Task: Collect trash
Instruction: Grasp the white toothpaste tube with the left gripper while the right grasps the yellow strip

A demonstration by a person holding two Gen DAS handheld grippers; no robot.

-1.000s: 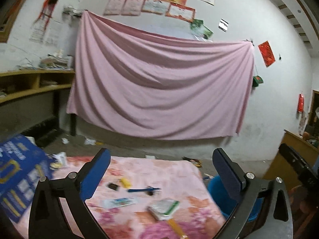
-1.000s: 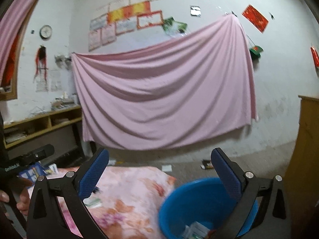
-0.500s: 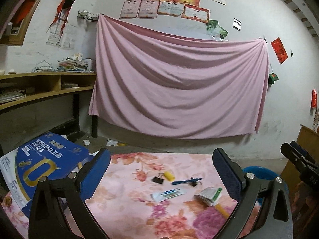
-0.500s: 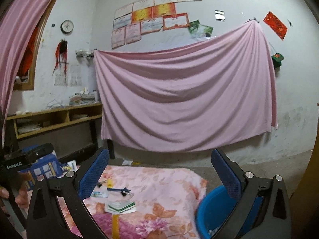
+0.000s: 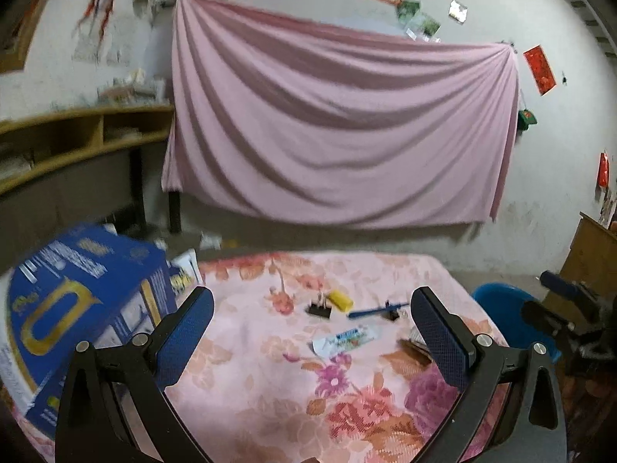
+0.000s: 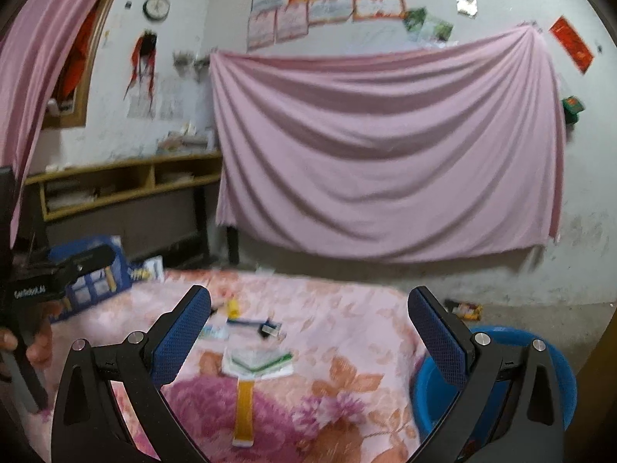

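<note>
Both the left tool [image 5: 310, 324] and right tool [image 6: 308, 320] hang released and empty above the desk [image 6: 347, 316]. The white packet [image 6: 259, 362] lies beside the blue basin [image 6: 497, 351]; reaching for it seems next, needing descent.

Clip [image 5: 319, 310], pen [image 5: 376, 310], wrapper [image 5: 345, 340] on table [image 5: 250, 386]; box [image 5: 77, 308] at left, basin [image 5: 501, 301] right of table
</note>
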